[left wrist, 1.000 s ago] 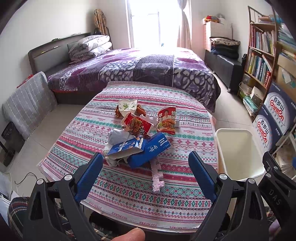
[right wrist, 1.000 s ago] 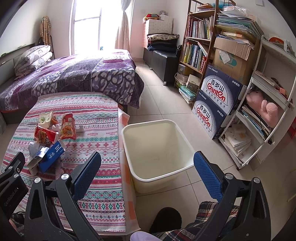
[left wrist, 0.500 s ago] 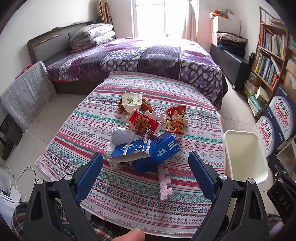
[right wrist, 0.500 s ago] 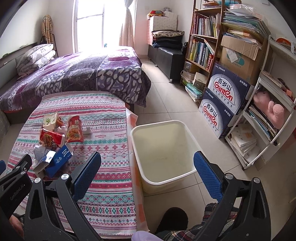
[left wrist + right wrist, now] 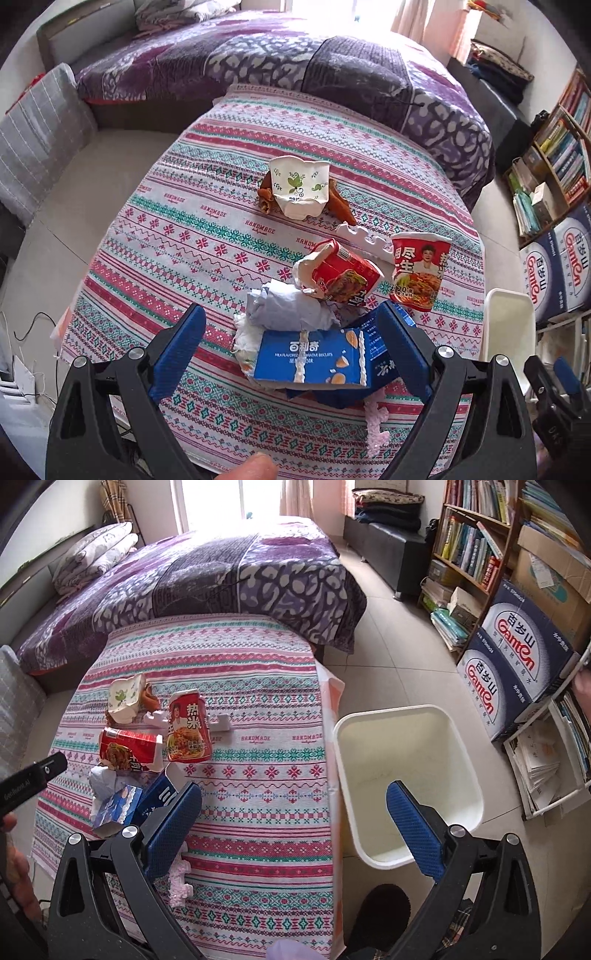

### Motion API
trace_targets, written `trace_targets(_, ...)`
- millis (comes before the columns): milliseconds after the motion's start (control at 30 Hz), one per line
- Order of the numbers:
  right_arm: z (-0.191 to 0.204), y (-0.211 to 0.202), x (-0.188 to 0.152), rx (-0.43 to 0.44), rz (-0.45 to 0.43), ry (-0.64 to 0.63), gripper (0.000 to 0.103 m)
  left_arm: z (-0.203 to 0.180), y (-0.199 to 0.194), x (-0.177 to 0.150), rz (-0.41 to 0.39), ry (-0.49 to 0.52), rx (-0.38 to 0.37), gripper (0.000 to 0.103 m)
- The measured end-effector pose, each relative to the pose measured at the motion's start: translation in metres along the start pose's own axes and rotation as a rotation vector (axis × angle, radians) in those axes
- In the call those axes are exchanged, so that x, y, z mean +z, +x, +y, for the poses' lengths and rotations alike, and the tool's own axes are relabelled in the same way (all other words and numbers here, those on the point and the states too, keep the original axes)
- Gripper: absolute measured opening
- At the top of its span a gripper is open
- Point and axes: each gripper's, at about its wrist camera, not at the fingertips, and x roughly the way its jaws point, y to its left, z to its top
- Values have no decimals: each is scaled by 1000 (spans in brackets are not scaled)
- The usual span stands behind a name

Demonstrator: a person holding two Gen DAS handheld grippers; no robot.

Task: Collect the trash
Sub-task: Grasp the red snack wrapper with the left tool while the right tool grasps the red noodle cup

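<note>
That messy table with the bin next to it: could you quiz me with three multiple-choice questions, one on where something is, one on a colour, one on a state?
1. Where does the white bin stand?
A. on the floor beside the table
B. on the bed
C. on the bookshelf

2. What colour is the biscuit box between the left gripper fingers?
A. green
B. blue
C. yellow

3. In what state is the bin?
A. overflowing
B. lidded
C. empty

Answers: 1 A, it sits on the tiles by the tablecloth edge. 2 B, its printed face is blue. 3 C, only its bare inside shows.
</note>
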Motion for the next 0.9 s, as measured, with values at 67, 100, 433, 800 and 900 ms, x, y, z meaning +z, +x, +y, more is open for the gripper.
trace_targets(67, 4, 16, 4, 15, 39, 1, 96, 6, 15, 8, 42, -22, -33, 90)
trace_targets(100, 6, 23, 5, 23, 55, 1, 96, 8, 22, 12, 53, -33, -47, 90)
trace_targets(433, 14, 82, 24, 102, 152, 65, 96, -21, 96, 33, 194, -47, -150, 90)
trace_targets(800, 12, 109, 44, 143, 195, 173, 96, -29, 110, 29, 263, 40, -166, 53)
trace_targets(900, 16, 113, 46, 163, 200, 187, 96, -21, 104, 30, 251, 27, -198, 47)
